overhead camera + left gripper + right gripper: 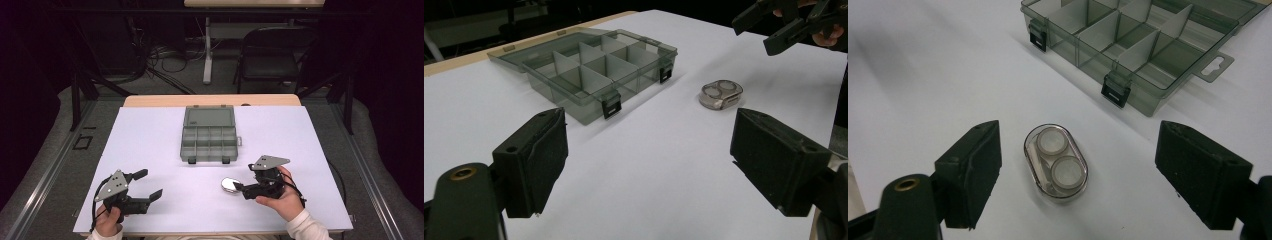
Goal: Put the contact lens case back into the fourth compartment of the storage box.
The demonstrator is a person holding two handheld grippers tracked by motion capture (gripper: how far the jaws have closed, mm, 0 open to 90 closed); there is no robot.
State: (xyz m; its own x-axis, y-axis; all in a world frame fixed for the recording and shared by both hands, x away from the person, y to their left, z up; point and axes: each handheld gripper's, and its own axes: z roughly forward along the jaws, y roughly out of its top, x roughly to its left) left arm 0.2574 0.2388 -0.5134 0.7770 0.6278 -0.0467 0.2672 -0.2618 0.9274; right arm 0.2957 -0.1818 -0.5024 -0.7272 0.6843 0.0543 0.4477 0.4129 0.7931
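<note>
A small oval clear case (230, 184) with two round white discs inside lies on the white table (150, 140). My right gripper (245, 177) is open just right of it; in the right gripper view the case (1055, 160) lies between and just beyond the spread jaws of this gripper (1083, 172), untouched. My left gripper (149, 184) is open at the front left with nothing between its jaws. Seen from the left gripper (649, 160), the case (721, 94) is ahead to the right, and the right gripper (784, 22) hovers beyond it.
A smoky clear organizer box (207, 135) with several empty compartments sits mid-table, lid folded open at the back; it also appears as the box (589, 70) and the box (1133, 40). A black chair (272, 55) and cables stand beyond the table's far edge.
</note>
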